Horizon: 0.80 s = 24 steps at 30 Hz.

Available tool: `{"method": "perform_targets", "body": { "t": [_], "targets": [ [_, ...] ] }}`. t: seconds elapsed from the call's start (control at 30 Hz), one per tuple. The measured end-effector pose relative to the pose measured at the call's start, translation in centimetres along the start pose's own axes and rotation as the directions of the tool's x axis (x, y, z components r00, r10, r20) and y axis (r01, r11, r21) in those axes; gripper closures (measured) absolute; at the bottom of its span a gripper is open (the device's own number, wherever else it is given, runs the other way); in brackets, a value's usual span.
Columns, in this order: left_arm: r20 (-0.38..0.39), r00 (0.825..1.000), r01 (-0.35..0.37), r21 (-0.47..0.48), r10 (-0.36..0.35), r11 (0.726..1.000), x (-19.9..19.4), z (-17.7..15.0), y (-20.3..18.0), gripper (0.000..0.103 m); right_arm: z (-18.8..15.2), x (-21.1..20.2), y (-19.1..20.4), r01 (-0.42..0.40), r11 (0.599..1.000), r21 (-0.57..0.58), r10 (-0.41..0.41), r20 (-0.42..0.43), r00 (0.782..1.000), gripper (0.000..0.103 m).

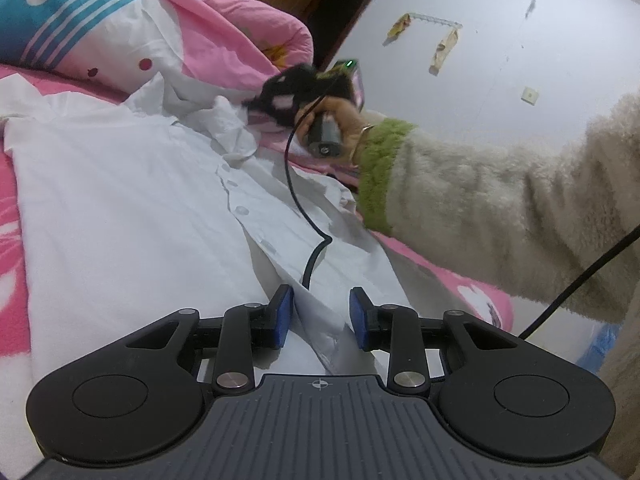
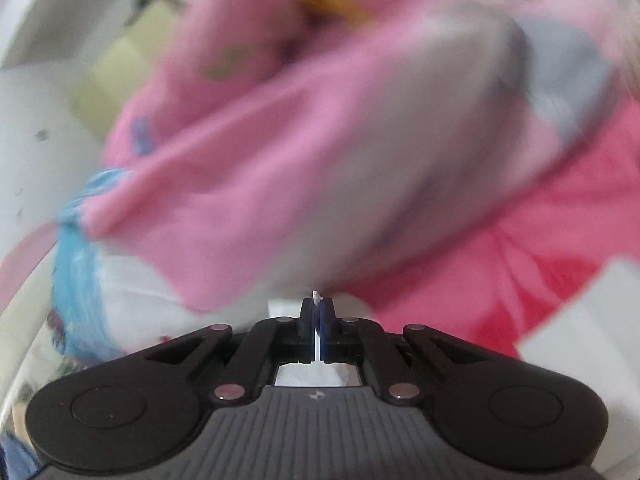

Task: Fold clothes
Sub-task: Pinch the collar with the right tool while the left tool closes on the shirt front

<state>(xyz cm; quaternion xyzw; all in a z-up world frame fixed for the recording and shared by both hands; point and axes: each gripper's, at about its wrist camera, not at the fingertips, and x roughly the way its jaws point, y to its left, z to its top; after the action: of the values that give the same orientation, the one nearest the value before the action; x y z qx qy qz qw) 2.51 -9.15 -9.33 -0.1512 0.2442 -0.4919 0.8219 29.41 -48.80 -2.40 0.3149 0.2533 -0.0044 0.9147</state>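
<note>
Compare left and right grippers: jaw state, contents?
Left gripper: jaws apart, pads not pressing; the white shirt hem lies loose between them. Right gripper: jaws shut, a sliver of white fabric pinched between the pads. Left view is sharp; right view is motion-blurred. Both share black linkages and blue pads, and both are at the same shirt.
</note>
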Motion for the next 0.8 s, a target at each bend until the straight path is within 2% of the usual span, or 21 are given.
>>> {"method": "perform_targets", "body": {
  "t": [0.17,0.37,0.5,0.63,0.73,0.8],
  "targets": [
    [0.004,1.0,-0.001,-0.014,0.001,1.0,-0.1,0.1,0.2,0.074,-0.2,0.2,5.9,-0.071,0.987,-0.146,0.067,-0.032,0.997,0.102],
    [0.01,1.0,0.005,-0.028,-0.005,1.0,-0.4,0.1,0.2,0.075,-1.6,4.1,10.3,-0.094,0.966,-0.241,0.072,-0.097,0.993,0.102],
    [0.013,1.0,0.012,-0.036,-0.012,0.999,-0.7,0.0,0.2,0.075,-2.5,7.1,11.5,-0.064,0.957,-0.284,0.029,-0.128,0.991,0.102],
    [0.013,1.0,0.021,-0.038,-0.02,0.999,-0.8,0.0,0.2,0.075,-3.5,10.2,11.0,-0.008,0.946,-0.325,-0.041,-0.144,0.989,0.102],
    [0.011,1.0,0.021,-0.034,-0.02,0.999,-0.7,0.0,0.2,0.075,-4.4,11.9,10.7,0.067,0.912,-0.405,-0.131,-0.133,0.982,0.1],
    [0.009,1.0,0.02,-0.032,-0.02,0.999,-0.6,0.0,0.2,0.075,-4.3,12.3,10.5,0.096,0.906,-0.412,-0.174,-0.158,0.972,0.097]
  ]
}}
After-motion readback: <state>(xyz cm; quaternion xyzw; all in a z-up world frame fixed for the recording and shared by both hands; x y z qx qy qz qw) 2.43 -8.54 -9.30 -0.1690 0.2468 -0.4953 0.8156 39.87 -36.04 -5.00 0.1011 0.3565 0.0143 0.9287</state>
